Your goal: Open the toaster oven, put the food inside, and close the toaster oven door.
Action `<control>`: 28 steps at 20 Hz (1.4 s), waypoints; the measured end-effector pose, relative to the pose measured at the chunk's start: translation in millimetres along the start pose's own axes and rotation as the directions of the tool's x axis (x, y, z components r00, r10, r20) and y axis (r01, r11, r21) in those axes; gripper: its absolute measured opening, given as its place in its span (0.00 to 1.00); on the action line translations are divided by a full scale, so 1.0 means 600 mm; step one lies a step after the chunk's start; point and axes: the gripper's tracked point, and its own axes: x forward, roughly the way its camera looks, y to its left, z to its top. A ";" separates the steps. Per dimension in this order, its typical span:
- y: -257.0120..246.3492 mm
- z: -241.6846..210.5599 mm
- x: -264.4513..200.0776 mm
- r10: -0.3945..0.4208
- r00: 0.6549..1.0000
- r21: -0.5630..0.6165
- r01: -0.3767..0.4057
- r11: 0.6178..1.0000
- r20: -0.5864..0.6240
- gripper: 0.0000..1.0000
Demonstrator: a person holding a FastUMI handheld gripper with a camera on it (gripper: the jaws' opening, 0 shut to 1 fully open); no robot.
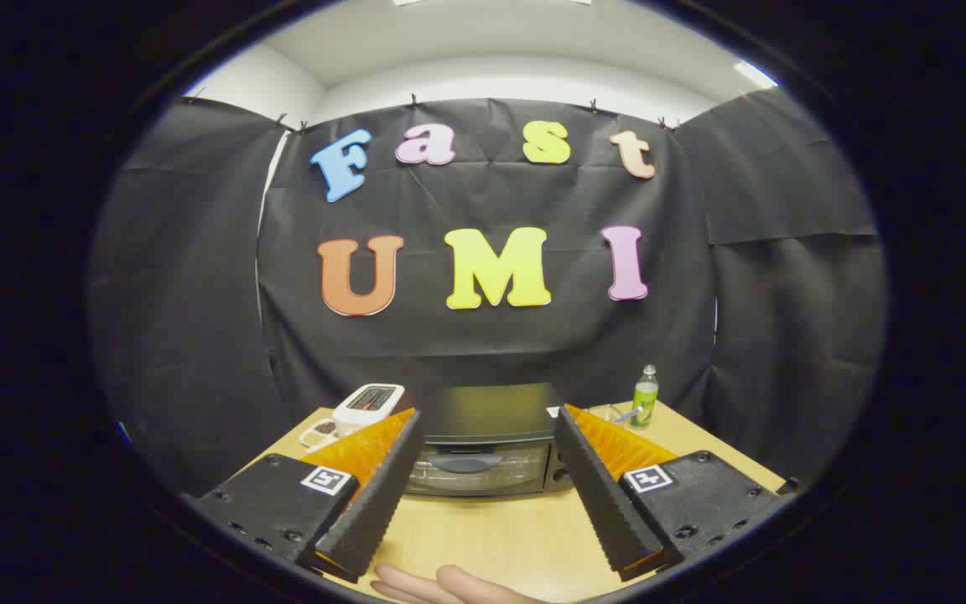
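Fingers of a bare hand [441, 585] rest on the desk [500, 537] right under the camera, closer than anything else, and just behind the tips of your hand-held gripper [490, 470]. Your hand-held gripper is released: the two fingers stand wide apart with nothing between them but bare desk and, farther on, the appliance you want.

Reading across from the left, a white pop-up toaster [368, 404] sits at the far left of the desk, with a small white dish [319, 434] of something dark just in front of it, both partly hidden by your left finger. Next, dead ahead and framed by the gap between the fingers, is the toaster oven [483, 440]. It stands at the back of the desk against the cloth wall, its long axis running side to side across your line of approach, so the glass door faces you squarely. The door looks closed, and its handle [464, 462] lies as a horizontal bar near the top of the door, slightly left of the midline between your fingers. To the right, beyond your right finger, a small glass bowl [606, 413] and a green bottle [644, 397] stand near the desk's far right corner.

I cannot tell which item is the food from here. Judging by this, your first move is straight forward and a touch down to reach the handle.
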 end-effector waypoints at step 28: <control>0.024 -0.034 0.046 0.023 0.999 -0.030 -0.022 0.999 0.025 1.00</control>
